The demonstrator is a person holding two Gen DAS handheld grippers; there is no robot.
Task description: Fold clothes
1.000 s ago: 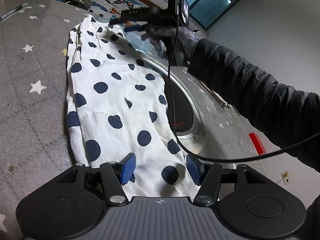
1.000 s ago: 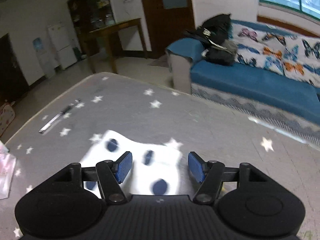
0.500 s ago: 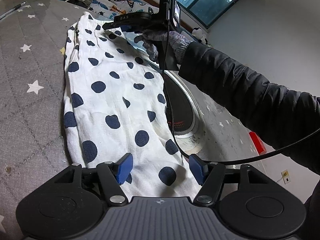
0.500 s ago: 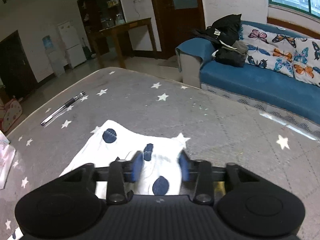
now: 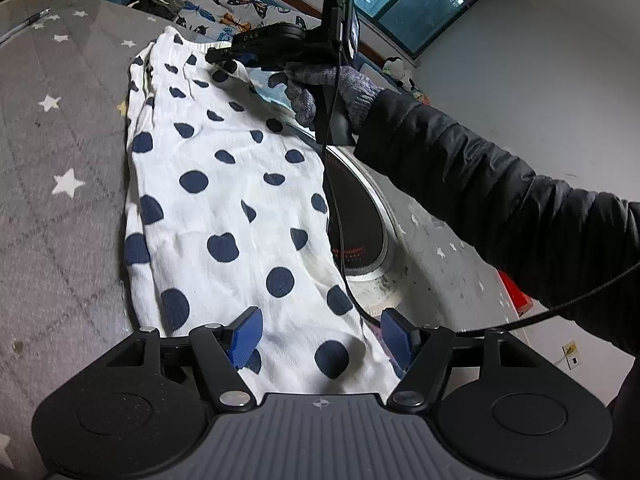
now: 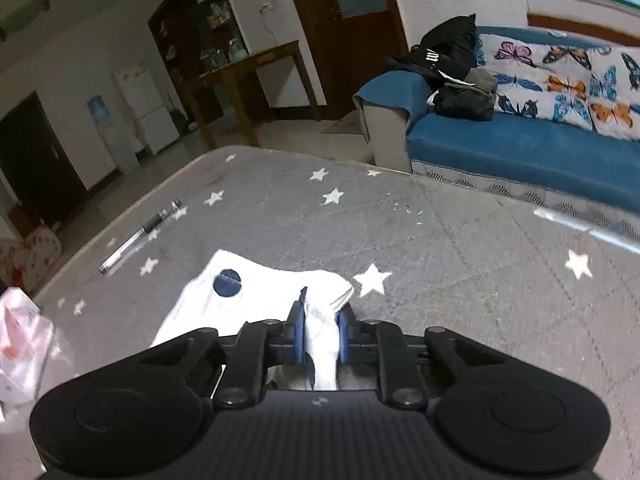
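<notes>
A white garment with navy polka dots [image 5: 224,200] lies stretched out on the grey star-patterned surface [image 5: 48,184]. My left gripper [image 5: 320,338] is open, its blue pads on either side of the garment's near end. My right gripper [image 6: 320,330] is shut on the far waistband end of the garment [image 6: 256,288]. In the left wrist view the right gripper [image 5: 218,56] pinches that far corner and holds it slightly raised, in a gloved hand.
A pen [image 6: 138,236] lies on the surface to the left. A round black and silver appliance [image 5: 360,220] sits right of the garment. A blue sofa [image 6: 520,148] with butterfly cushions and dark clothes stands beyond. A pink-and-white bag [image 6: 20,344] is at the left edge.
My right gripper has closed on the garment's far end and lifted it slightly. My left gripper stays open over the near end.
</notes>
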